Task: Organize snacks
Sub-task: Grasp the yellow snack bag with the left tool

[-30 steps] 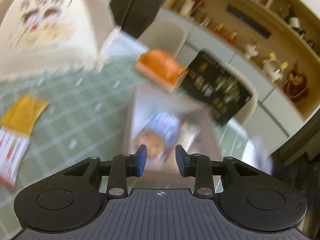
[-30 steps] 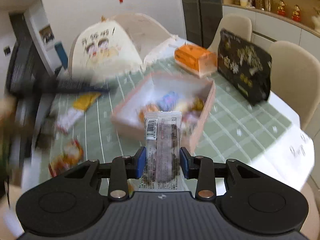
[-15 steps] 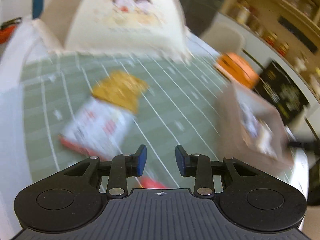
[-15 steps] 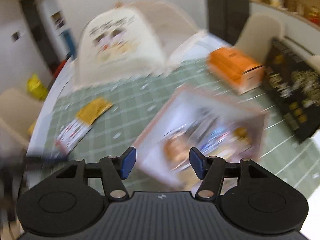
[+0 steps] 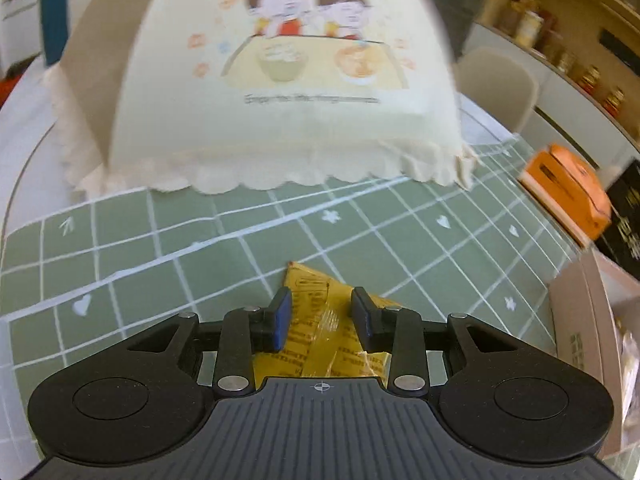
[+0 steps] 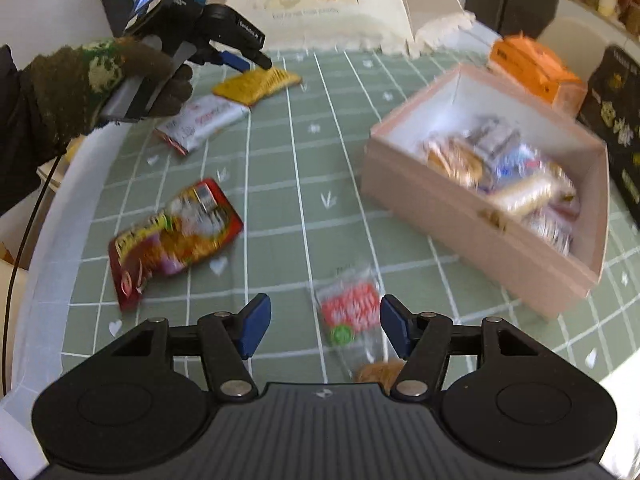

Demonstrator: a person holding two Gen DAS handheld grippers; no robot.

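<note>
A gloved hand (image 6: 100,80) aims the left gripper (image 5: 320,314) down over the yellow packet (image 5: 320,320), its jaws apart either side with no grip. A white wrapper (image 6: 204,118) and red packet (image 6: 172,236) lie on the green checked cloth (image 6: 304,184). The right gripper (image 6: 325,326) stands half open and empty above a small clear packet (image 6: 352,312). Rightward, the pink box (image 6: 472,224) holds several snacks.

Open green table (image 6: 304,184) runs between the red packet (image 6: 172,236) on my left and the pink box (image 6: 480,224) on my right; a clear lane there. The box wall blocks any rightward sweep. The big food cover (image 5: 280,80) closes off the far side beyond my left tongs (image 5: 320,316).
</note>
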